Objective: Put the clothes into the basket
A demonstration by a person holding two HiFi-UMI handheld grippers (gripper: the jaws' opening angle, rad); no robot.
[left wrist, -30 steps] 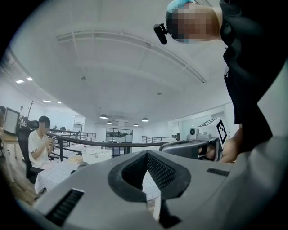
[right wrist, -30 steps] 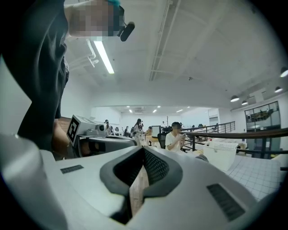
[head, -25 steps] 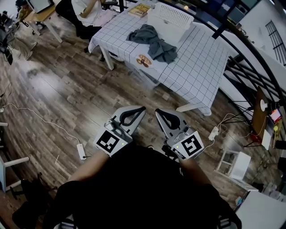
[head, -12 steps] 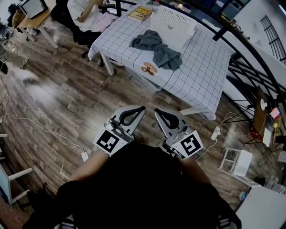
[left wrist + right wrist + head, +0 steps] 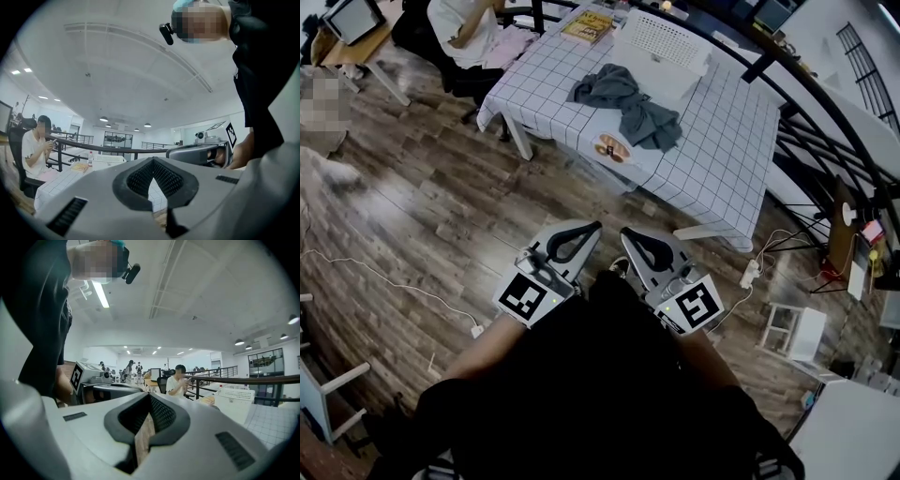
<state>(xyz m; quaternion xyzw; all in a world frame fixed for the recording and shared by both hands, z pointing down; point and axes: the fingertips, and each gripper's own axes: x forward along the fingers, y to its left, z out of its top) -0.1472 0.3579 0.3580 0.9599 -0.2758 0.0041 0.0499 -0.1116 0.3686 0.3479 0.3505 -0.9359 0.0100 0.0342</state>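
A heap of grey clothes (image 5: 627,100) lies on a table (image 5: 722,150) covered with a white grid cloth, far ahead of me. A white perforated basket (image 5: 662,37) stands behind the clothes near the table's far edge; it also shows as the basket (image 5: 108,159) and the basket (image 5: 235,395) in the gripper views. My left gripper (image 5: 592,228) and right gripper (image 5: 625,233) hang side by side close to my body over the wooden floor, well short of the table. Both are shut with nothing between their jaws. The left gripper (image 5: 153,160) and right gripper (image 5: 150,395) point towards the table.
A small orange-brown item (image 5: 612,148) lies at the table's near edge, and a yellow book (image 5: 589,26) at its far left corner. A seated person (image 5: 467,23) is beside the table's left end. A dark railing (image 5: 825,141) runs along the right. Cables and a power strip (image 5: 748,274) lie on the floor.
The view has crept forward, so the table and floor have shifted a little in the head view. Both grippers stay shut and side by side in front of my body.
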